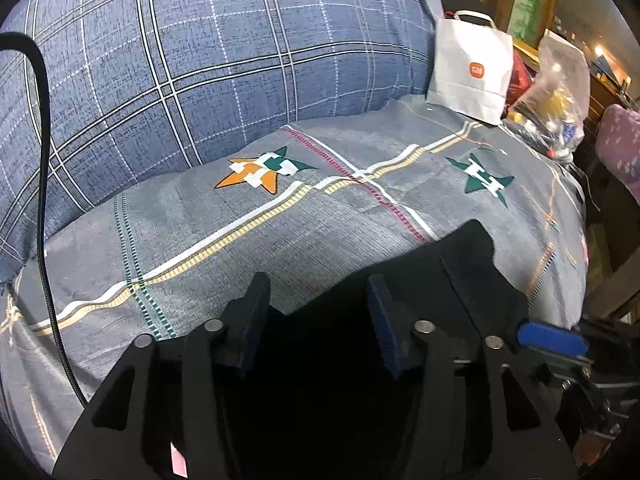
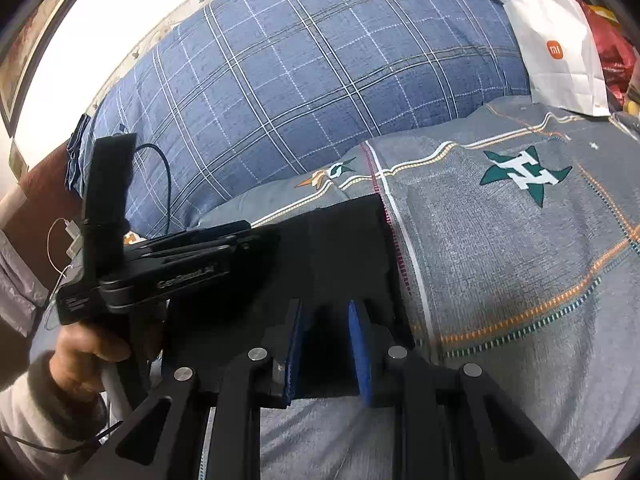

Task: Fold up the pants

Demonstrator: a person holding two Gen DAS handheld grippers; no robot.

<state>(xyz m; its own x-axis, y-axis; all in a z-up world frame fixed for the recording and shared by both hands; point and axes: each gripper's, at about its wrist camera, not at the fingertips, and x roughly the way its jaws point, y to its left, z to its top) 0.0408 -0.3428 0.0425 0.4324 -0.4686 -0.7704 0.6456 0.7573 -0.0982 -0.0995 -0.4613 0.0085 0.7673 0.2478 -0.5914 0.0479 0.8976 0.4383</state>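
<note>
The black pants [image 2: 344, 248] lie as a folded block on the grey patterned bedsheet [image 2: 500, 264]. My right gripper [image 2: 326, 308] holds their near edge: black cloth fills the narrow gap between its blue pads [image 2: 358, 344]. My left gripper [image 1: 316, 284] stands over the pants' left part with its jaws well apart; dark cloth lies under and between them, untouched by the pads. From the left wrist the pants [image 1: 472, 256] reach out to the right, towards a blue pad [image 1: 552, 336] of the right gripper. A hand [image 2: 88, 344] holds the left gripper [image 2: 264, 240] from the left.
A big blue plaid duvet [image 1: 208, 64] is piled behind the pants. A white paper bag [image 1: 468, 68] and a clear plastic bag of items [image 1: 560, 92] stand at the far right of the bed. A black cable [image 1: 44, 200] hangs at the left. The bed ends on the right.
</note>
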